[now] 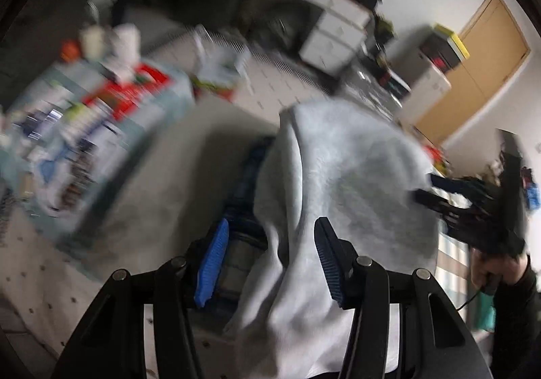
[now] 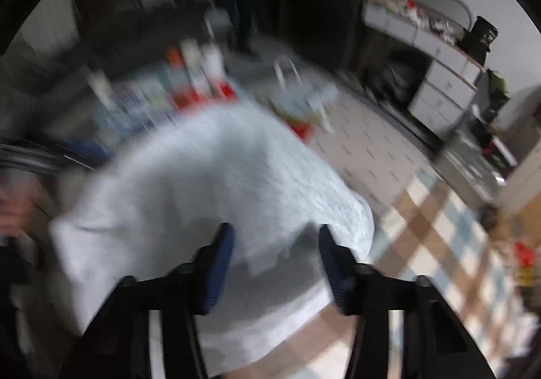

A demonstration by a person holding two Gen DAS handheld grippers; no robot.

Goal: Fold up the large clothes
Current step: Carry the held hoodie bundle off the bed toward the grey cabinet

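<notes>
A large pale grey garment [image 1: 338,176] lies heaped on a beige surface [image 1: 175,156], covering a dark blue striped piece of cloth [image 1: 243,189]. My left gripper [image 1: 272,260] is over the garment's near edge. Its blue pads stand apart, a fold of grey cloth hangs loosely between them, and a gap shows beside the left pad. At the garment's right edge my right gripper [image 1: 426,188] is held by a hand [image 1: 490,270]. In the blurred right wrist view the right gripper [image 2: 275,264] hovers over the garment [image 2: 209,183], jaws apart, with nothing pressed between them.
A cluttered table with bottles and a red box [image 1: 135,88] stands to the left. White drawers [image 1: 334,34] and a wooden door [image 1: 473,74] are at the back. A checked cloth [image 2: 439,227] lies right of the garment. A person [image 2: 243,7] stands at the far side.
</notes>
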